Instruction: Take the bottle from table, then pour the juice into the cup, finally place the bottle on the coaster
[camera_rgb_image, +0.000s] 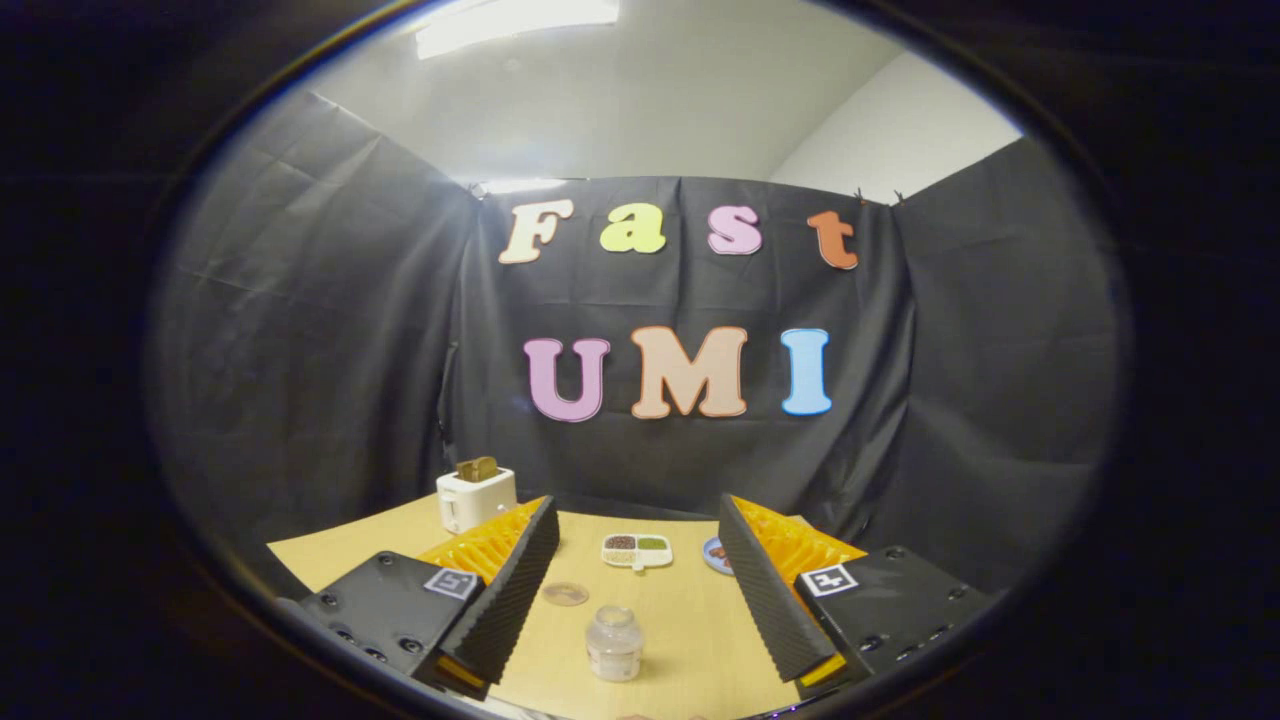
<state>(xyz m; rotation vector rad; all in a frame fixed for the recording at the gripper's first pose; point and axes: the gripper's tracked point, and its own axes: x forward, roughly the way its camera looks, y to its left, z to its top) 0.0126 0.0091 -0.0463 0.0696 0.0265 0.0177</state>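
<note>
Fingers of the gripper (640, 575) stand spread wide, holding nothing. Between them on the table (690, 640) stands the bottle (614, 643), untouched; the coaster (565, 594) lies just beyond it. Judged step: reaching; next, descend and close on the bottle.

Ceiling light panel (515, 22) overhead, blown out, with soft glare on the white wall below it. Booth dim, desk (690, 630) evenly lit with faint shadows. Strong fisheye bending toward the rim; edges darken and soften.

Camera rides the tongs (640, 590), facing forward, seemingly low over the table (690, 640).
</note>
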